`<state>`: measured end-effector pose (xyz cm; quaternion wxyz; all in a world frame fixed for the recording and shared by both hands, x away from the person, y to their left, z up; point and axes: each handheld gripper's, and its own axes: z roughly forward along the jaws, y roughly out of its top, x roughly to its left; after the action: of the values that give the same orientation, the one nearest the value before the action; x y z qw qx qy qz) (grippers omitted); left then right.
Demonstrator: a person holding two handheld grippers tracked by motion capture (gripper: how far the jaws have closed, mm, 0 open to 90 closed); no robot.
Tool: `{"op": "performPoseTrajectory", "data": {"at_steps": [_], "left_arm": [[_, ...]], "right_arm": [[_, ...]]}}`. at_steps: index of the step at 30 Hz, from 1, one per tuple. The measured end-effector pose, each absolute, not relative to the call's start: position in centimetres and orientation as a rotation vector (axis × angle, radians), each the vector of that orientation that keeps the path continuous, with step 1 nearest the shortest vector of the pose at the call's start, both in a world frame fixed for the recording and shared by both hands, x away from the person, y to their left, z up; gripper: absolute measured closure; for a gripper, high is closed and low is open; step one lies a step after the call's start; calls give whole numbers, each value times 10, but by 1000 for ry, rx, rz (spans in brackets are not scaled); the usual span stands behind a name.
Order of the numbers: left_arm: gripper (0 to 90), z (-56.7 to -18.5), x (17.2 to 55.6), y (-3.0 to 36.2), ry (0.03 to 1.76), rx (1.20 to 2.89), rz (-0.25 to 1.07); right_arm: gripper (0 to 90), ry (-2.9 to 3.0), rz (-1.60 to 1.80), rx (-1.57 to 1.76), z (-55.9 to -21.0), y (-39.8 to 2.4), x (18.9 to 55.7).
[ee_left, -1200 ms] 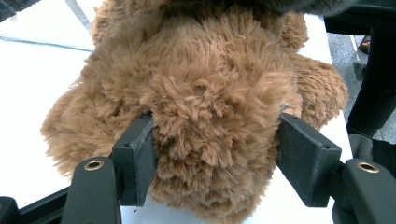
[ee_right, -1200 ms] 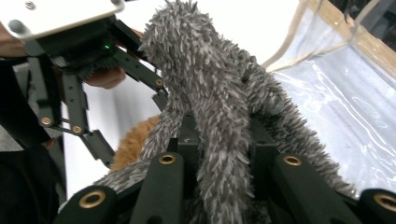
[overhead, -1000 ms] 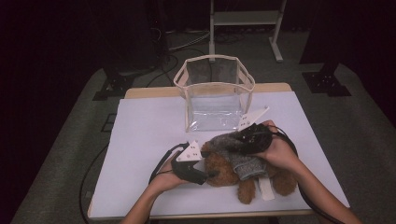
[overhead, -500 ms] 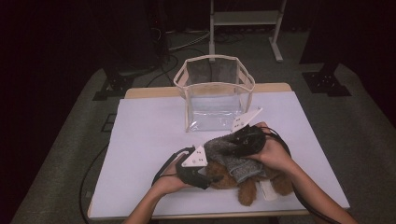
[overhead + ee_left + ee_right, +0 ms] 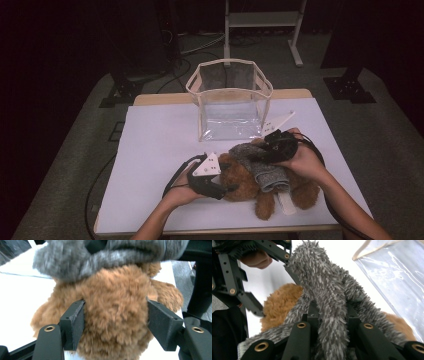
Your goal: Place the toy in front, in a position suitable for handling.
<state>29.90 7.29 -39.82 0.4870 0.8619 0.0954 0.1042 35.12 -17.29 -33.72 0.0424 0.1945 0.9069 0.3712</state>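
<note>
Left gripper (image 5: 226, 189) shifted right onto the brown teddy bear (image 5: 117, 322), jaws just re-opening slightly yet clamping its head to pin it on the white table (image 5: 160, 150) while right gripper (image 5: 331, 315), pinched tight, pulls the grey knit garment (image 5: 322, 285) off.

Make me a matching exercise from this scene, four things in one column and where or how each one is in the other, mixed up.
Things:
1. teddy bear
2. grey fuzzy cloth
3. clear bag
4. left gripper

States:
A. stands upright and open at the far side of the table
B. pinched in the right gripper
C. jaws on either side of the bear's head
D. brown, lies on the table under the cloth

Pairs: 1-D, 2-B, 3-A, 4-C
</note>
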Motion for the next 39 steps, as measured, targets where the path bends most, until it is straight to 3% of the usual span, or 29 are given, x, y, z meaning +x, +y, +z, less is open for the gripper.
{"op": "performPoseTrajectory", "data": {"at_steps": [4, 13, 24, 35, 39], "left_arm": [[326, -403, 296, 70, 210, 2135, 225], [325, -402, 294, 68, 198, 2152, 212], [326, -392, 299, 75, 221, 2110, 202], [330, -396, 298, 65, 182, 2189, 179], [330, -391, 300, 66, 184, 2186, 186]], "right_arm": [[723, 2821, 1140, 552, -342, -159, 351], [723, 2702, 1173, 674, -321, -194, 361], [732, 2857, 1145, 577, -347, -152, 361], [732, 2785, 1156, 667, -335, -208, 358], [735, 2821, 1145, 655, -343, -210, 357]]}}
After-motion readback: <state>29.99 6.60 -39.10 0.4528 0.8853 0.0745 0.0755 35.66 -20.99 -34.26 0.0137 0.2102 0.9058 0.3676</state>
